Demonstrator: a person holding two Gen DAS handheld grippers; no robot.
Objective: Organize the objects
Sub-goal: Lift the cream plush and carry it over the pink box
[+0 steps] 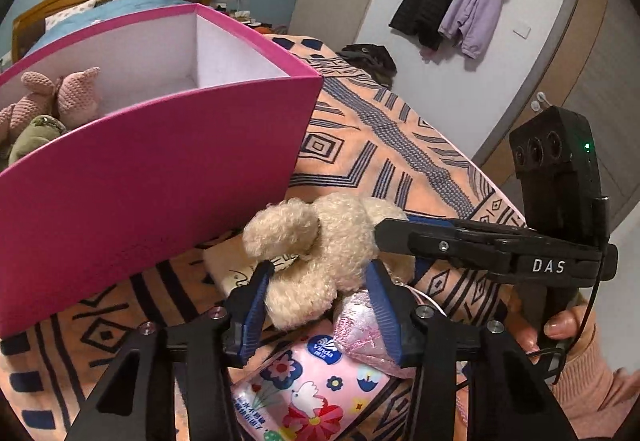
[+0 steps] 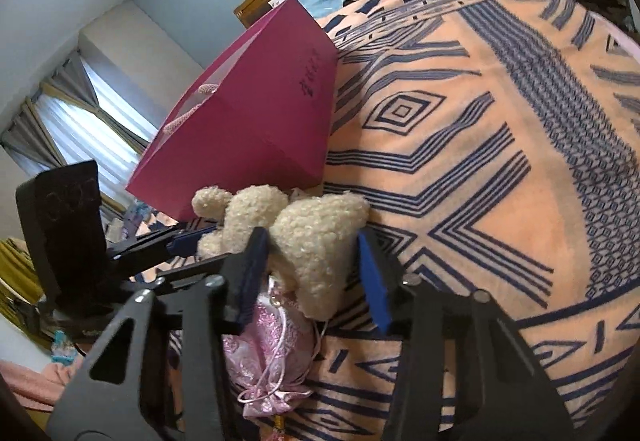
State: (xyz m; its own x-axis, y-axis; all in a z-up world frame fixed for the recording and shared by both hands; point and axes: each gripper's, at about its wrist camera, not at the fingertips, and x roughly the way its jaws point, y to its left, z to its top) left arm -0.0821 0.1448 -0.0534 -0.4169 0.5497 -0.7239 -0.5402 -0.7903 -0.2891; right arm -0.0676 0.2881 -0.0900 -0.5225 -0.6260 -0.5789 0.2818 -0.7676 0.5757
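A bed covered by a peach blanket [image 2: 460,145] with dark blue geometric lines fills both views. On it stands a large pink box [image 1: 160,169], open at the top, already holding a pink knitted toy [image 1: 60,97] and an olive green soft toy [image 1: 34,139] in one corner. Just in front of the box lies a cream fluffy plush toy [image 1: 316,241], resting partly on a shiny pink drawstring pouch [image 2: 272,357] and near a flowered tissue pack [image 1: 316,397]. Both grippers meet at the plush toy. The left gripper [image 1: 318,295] has its blue pads on either side of one fluffy limb, apparently pinching it. The right gripper [image 2: 312,265] straddles the other end; its left pad touches the fur, while its right pad seems to stand slightly clear, so a firm grasp there cannot be confirmed. To do this step well, both grips should probably bite deep into the stuffing rather than the loose curls, then lift together high enough to clear the box wall, without catching the pouch cord underneath. The toy's face and true shape are hard to make out, the rest of the box floor is hidden by its near wall, and only fingers [image 1: 560,325] and a pink sleeve [image 1: 592,381] of the person show.
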